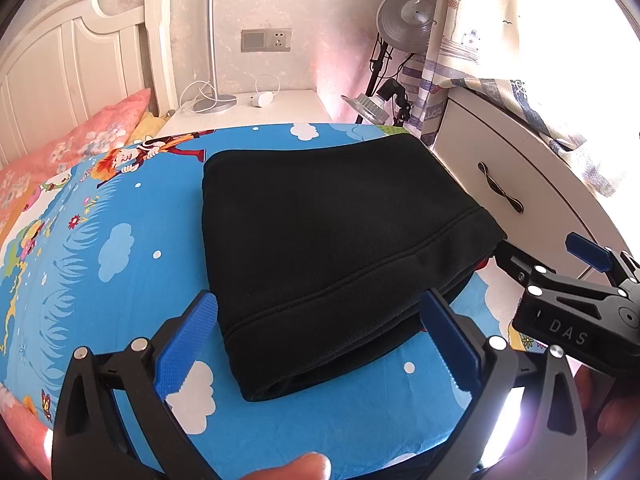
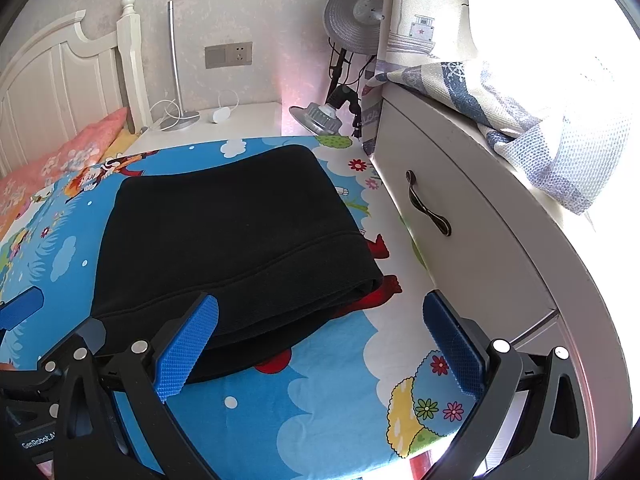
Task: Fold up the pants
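Evidently the black pants lie folded into a compact stack near the bed's right edge, both left tongs and right tongs spread wide, empty, so withdraw cleanly without snagging the near hem.

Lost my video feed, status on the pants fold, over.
Left hand-held gripper open, right hand-held gripper open, both empty. Black pants folded compact on cartoon bedsheet. White drawer unit close alongside, nothing blocking.
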`<state>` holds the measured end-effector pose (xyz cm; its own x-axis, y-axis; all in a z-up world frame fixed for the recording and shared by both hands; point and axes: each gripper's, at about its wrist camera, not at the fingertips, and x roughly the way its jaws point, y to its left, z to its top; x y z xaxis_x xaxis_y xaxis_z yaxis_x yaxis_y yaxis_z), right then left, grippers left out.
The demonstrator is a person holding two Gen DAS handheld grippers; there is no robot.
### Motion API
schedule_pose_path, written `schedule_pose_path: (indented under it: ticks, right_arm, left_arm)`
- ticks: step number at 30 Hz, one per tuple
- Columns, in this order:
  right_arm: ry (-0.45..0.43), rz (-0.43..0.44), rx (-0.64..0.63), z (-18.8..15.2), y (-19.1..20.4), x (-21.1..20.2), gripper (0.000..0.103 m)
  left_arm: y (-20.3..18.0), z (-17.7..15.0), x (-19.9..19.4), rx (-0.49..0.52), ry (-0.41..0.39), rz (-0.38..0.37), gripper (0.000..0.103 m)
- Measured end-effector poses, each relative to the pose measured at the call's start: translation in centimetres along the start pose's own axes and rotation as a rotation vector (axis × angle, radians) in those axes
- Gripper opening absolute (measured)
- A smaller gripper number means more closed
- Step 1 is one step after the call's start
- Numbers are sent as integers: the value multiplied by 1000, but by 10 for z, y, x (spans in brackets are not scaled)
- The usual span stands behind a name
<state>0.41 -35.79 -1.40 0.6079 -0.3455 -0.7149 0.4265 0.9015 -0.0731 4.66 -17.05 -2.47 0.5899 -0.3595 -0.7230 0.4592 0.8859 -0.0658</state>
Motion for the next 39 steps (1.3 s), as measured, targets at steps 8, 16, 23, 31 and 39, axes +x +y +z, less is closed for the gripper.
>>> schedule_pose_path:
  ticks: [8, 16, 23, 31, 39]
  right_arm:
    - [-1, -1, 3, 0, 0, 0, 99]
    - [-1, -1, 4, -1, 0, -1, 99]
    - [-3, -1, 2, -1, 0, 0, 99]
    - [-4, -1, 1, -1, 0, -1, 99]
    - [-5, -1, 1, -1, 1, -1, 99]
  left_arm:
    - [0, 0, 0, 1, -3, 1, 101]
    - [-1, 1, 0, 0, -3, 2, 101]
    - [-4, 3, 0, -2, -8, 3, 101]
    - [-5, 4, 0, -5, -8, 2, 101]
    - [-9, 5, 2, -8, -4, -3, 101]
